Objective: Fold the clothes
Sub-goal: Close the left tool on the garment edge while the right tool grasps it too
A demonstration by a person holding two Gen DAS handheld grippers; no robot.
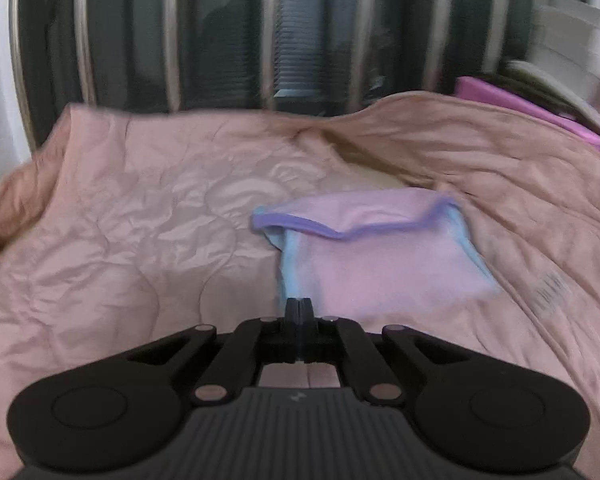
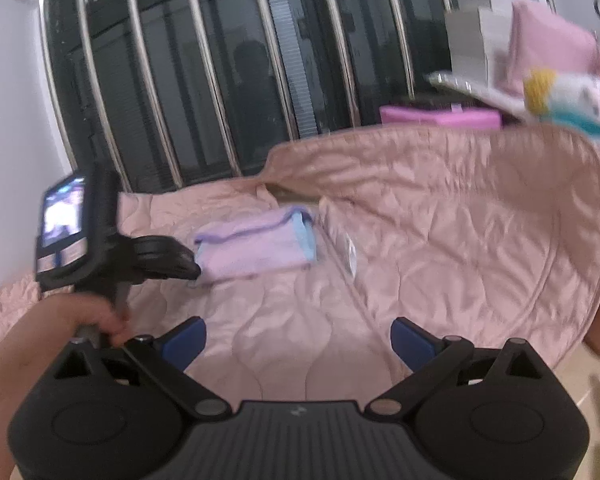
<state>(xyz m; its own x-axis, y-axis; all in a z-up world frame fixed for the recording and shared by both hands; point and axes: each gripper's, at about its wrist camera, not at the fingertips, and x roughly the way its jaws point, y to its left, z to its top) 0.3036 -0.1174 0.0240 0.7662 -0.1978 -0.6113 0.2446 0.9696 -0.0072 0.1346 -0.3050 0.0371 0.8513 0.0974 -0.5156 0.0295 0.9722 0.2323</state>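
One folded lilac garment [image 1: 380,256] lies flat on the pink quilted bed cover [image 1: 120,240], likely set there as finished. The left gripper [image 1: 299,308], fingers shut on nothing, sits at its near edge; the right gripper [image 2: 298,344] hangs back, fingers spread and empty.

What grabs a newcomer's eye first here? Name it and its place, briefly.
The folded lilac garment with purple trim and a blue edge lies mid-bed on the crumpled pink quilted bedspread. The left gripper, shut, sits at its near edge; whether it pinches cloth is unclear. Behind the bed stand shiny metal window bars.
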